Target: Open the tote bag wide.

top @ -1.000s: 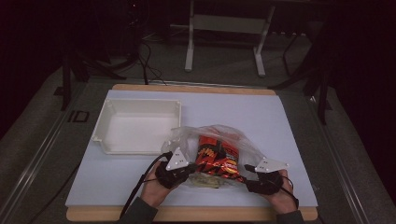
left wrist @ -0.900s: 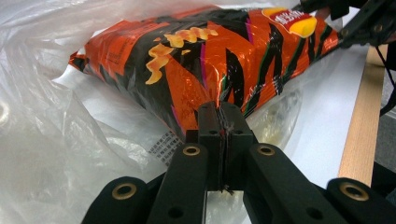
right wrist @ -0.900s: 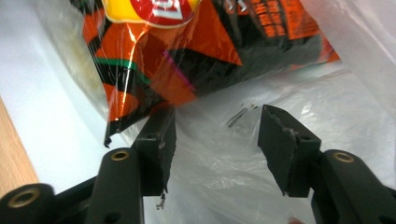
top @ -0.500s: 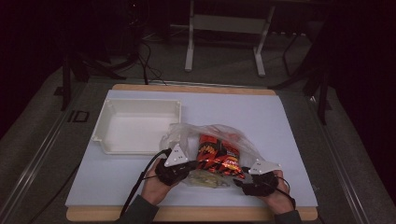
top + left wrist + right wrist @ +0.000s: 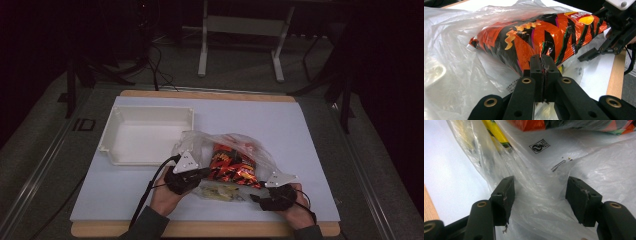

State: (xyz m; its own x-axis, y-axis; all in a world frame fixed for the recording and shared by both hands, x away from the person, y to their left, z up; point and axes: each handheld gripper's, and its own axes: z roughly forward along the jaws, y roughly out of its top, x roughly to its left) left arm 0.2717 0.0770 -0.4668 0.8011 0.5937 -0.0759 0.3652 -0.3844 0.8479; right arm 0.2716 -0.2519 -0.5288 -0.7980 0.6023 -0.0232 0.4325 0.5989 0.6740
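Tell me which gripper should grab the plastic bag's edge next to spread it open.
Right, probably. The right gripper has just been opening, and bag film lies loose between its jaws, ready to pinch. The left gripper is shut on the plastic bag beside the orange snack packet.

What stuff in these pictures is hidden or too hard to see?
- Yellow packet: right gripper view, cut off by the top edge and blurred by the clear plastic bag; its print is unreadable.
- Orange snack bag: left gripper view, its near bottom edge sits behind the shut left gripper.
- Tiny print on the bag, right gripper view: too small to read.
- Right gripper: high view, too dark and small to judge its jaws.
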